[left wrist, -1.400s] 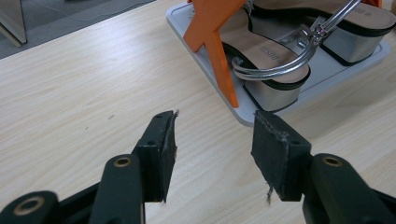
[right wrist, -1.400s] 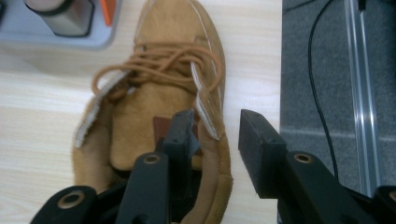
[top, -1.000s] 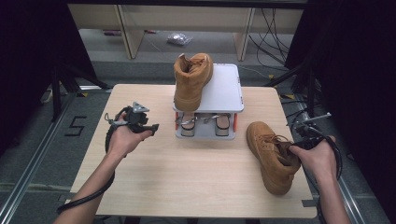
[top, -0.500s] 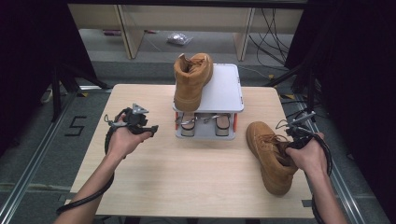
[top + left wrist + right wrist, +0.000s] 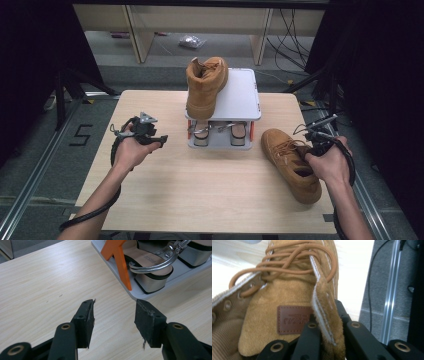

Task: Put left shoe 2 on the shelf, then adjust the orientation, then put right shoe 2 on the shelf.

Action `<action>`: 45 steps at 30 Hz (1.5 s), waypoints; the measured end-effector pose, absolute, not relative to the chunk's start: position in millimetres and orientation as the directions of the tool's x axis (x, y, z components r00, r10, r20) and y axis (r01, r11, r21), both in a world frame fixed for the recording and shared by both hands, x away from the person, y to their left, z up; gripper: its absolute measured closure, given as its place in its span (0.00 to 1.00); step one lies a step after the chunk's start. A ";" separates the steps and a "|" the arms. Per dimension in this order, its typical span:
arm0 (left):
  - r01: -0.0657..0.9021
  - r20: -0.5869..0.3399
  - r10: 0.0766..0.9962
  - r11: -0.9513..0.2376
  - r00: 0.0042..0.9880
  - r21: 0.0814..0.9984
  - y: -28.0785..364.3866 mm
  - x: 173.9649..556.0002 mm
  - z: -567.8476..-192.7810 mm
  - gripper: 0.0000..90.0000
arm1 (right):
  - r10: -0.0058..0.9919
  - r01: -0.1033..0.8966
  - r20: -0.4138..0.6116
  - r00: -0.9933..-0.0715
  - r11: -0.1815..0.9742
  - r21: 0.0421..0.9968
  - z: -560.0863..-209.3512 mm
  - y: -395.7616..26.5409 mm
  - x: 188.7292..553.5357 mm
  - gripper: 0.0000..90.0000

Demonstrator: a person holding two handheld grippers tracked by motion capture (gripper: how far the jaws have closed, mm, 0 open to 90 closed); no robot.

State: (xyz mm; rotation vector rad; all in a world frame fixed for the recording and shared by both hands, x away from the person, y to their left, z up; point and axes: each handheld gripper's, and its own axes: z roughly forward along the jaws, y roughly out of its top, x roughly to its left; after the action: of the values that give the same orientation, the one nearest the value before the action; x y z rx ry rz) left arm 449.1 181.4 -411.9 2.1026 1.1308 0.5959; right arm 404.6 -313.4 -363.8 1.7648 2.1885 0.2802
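Right gripper view: right hand-held gripper (image 5: 329, 340) just closed, clamping boot (image 5: 287, 297) collar edge btwn jaws.

We read a large "5" marked on the floor (image 5: 81, 135) left of the desk. The sandal's insole (image 5: 147, 258) carries small print, and the boot's leather patch (image 5: 293, 319) embossed lettering, both too unclear to read.

The right gripper (image 5: 329, 332) has just closed its jaws onto the collar of the tan boot (image 5: 290, 162).
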 end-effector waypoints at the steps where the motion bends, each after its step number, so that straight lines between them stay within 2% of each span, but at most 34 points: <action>1: 0.553 0.080 0.853 -0.402 0.515 0.730 181.8 448.7 -412.1 0.55 | 0.972 0.908 -0.125 -0.200 0.231 0.350 -361.6 -315.0 404.5 0.96; 3: 0.552 0.075 0.853 -0.399 0.517 0.733 182.8 449.6 -414.4 0.55 | 0.963 0.885 -0.150 -0.223 0.264 0.383 -359.2 -318.7 404.8 0.96; 4: 0.556 0.068 0.852 -0.397 0.519 0.730 183.0 449.8 -415.1 0.55 | 0.978 0.898 -0.120 -0.169 0.203 0.390 -356.3 -315.9 402.5 0.96; 12: 0.552 0.069 0.860 -0.384 0.506 0.740 183.7 450.4 -414.0 0.55 | 0.974 0.862 -0.136 -0.184 0.226 0.454 -329.8 -325.3 405.9 0.96; 14: 0.552 0.070 0.859 -0.387 0.507 0.739 183.6 449.7 -414.1 0.55 | 0.976 0.860 -0.130 -0.175 0.216 0.462 -325.8 -325.2 406.0 0.96; 15: 0.555 0.070 0.859 -0.388 0.508 0.736 183.3 449.1 -414.4 0.55 | 0.985 0.875 -0.109 -0.137 0.172 0.452 -323.2 -322.5 405.1 0.96; 16: 0.553 0.072 0.855 -0.393 0.513 0.734 183.6 449.0 -414.5 0.55 | 0.978 0.857 -0.126 -0.165 0.205 0.472 -322.8 -325.8 406.9 0.96; 20: 0.560 0.066 0.860 -0.386 0.507 0.733 183.9 448.1 -416.2 0.54 | 0.989 0.874 -0.095 -0.114 0.146 0.463 -317.2 -321.6 407.7 0.96; 22: 0.559 0.065 0.856 -0.391 0.513 0.731 184.4 449.1 -417.1 0.54 | 0.983 0.863 -0.109 -0.146 0.180 0.471 -315.9 -324.1 411.7 0.96; 25: 0.557 0.068 0.858 -0.389 0.509 0.734 183.9 448.9 -416.4 0.54 | 0.990 0.868 -0.085 -0.111 0.138 0.477 -312.9 -319.8 414.1 0.96; 29: 0.547 0.080 0.857 -0.394 0.509 0.739 184.5 445.7 -412.4 0.54 | 0.983 0.847 -0.106 -0.150 0.183 0.500 -307.9 -323.8 418.3 0.96; 32: 0.551 0.083 0.859 -0.394 0.505 0.735 186.0 444.9 -411.7 0.54 | 0.984 0.849 -0.102 -0.144 0.175 0.498 -303.1 -321.1 421.2 0.96; 33: 0.547 0.085 0.856 -0.398 0.509 0.736 187.0 445.6 -411.1 0.54 | 0.991 0.860 -0.085 -0.103 0.132 0.493 -300.4 -317.0 420.7 0.96; 34: 0.546 0.087 0.858 -0.396 0.506 0.739 187.2 445.6 -410.5 0.54 | 0.984 0.850 -0.102 -0.144 0.176 0.497 -299.0 -319.8 423.1 0.96; 36: 0.543 0.093 0.856 -0.402 0.509 0.737 187.2 446.0 -410.1 0.54 | 0.992 0.861 -0.086 -0.097 0.127 0.493 -295.1 -315.5 424.0 0.96; 39: 0.547 0.087 0.857 -0.399 0.508 0.736 185.6 446.1 -410.6 0.54 | 0.988 0.852 -0.099 -0.120 0.153 0.501 -290.7 -315.5 428.1 0.96; 43: 0.545 0.089 0.855 -0.402 0.511 0.736 184.5 446.7 -410.7 0.54 | 0.992 0.853 -0.090 -0.089 0.123 0.508 -280.5 -311.5 432.4 0.96; 45: 0.551 0.080 0.853 -0.401 0.515 0.732 183.5 445.9 -411.1 0.54 | 0.983 0.827 -0.122 -0.139 0.183 0.532 -276.3 -315.8 437.1 0.96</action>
State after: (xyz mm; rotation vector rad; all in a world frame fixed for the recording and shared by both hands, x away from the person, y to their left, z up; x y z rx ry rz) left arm 445.9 183.5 -411.1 2.1056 1.1403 0.5974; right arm 437.1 -315.8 -276.3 1.6966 2.0247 0.4739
